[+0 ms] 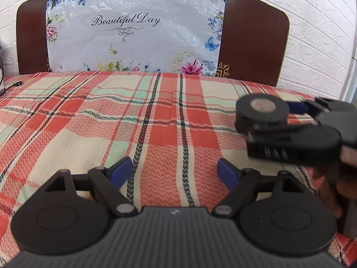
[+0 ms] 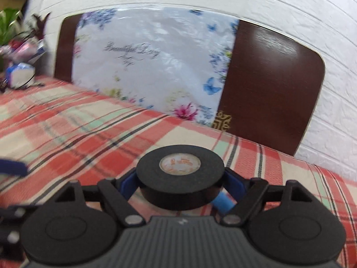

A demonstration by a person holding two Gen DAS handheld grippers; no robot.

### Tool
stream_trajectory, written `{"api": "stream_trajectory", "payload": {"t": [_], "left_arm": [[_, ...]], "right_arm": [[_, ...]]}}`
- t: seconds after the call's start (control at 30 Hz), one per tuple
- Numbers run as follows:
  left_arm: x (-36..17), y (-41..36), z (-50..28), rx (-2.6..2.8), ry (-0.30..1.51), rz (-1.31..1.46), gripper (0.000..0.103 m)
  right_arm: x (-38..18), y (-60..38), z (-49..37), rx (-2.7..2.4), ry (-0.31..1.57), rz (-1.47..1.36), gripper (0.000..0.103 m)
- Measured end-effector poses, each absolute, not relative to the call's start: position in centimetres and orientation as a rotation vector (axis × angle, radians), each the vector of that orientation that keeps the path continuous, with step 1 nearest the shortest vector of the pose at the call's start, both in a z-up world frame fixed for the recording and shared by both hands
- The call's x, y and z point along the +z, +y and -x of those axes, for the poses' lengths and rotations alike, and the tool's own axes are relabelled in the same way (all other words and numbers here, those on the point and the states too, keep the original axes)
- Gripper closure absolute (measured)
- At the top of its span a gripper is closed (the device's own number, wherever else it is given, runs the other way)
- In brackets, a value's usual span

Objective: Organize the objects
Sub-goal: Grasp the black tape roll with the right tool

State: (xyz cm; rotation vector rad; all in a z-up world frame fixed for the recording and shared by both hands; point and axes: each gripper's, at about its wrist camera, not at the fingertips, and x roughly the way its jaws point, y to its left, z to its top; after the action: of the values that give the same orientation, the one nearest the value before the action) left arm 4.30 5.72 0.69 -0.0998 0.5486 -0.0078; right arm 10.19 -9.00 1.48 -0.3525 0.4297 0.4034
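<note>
My right gripper [image 2: 180, 184] is shut on a black roll of tape [image 2: 180, 176] with a pale label in its core, held flat above the plaid bedspread [image 2: 89, 129]. The roll [image 1: 262, 111] and the right gripper [image 1: 287, 120] also show at the right of the left wrist view, blurred. My left gripper [image 1: 174, 173] is open and empty, low over the bedspread [image 1: 111, 111], with blue pads [image 1: 121, 170] spread apart. A blue object [image 2: 223, 202] lies partly hidden under the roll.
A dark wooden headboard [image 1: 252, 44] with a floral "Beautiful Day" plastic sheet [image 1: 133, 33] stands behind the bed against a white brick wall [image 1: 323, 33]. Plants and clutter [image 2: 20, 51] sit at the far left. A cable [image 1: 13, 86] lies at the bed's left edge.
</note>
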Motion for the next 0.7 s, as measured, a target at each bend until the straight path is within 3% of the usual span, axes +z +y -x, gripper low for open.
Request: {"api": "stream_trajectory", "payload": {"t": [0.13, 0.4, 0.7], "left_arm": [[0.7, 5.7, -4.3, -0.01, 0.551, 0.095, 0.019], [0.7, 5.2, -4.2, 0.0, 0.564, 0.048, 0.017], [0.7, 4.1, -2.8, 0.035, 0.588, -0.018, 0.015]], "right_arm": [[1.0, -9.9, -7.9, 0.406, 0.521, 0.38, 0.022], [0.9, -14.7, -0.7, 0.392, 0.667, 0.155, 0.022], [1.1, -16.2, 7.0, 0.363, 0.644, 0.148, 0.02]]}}
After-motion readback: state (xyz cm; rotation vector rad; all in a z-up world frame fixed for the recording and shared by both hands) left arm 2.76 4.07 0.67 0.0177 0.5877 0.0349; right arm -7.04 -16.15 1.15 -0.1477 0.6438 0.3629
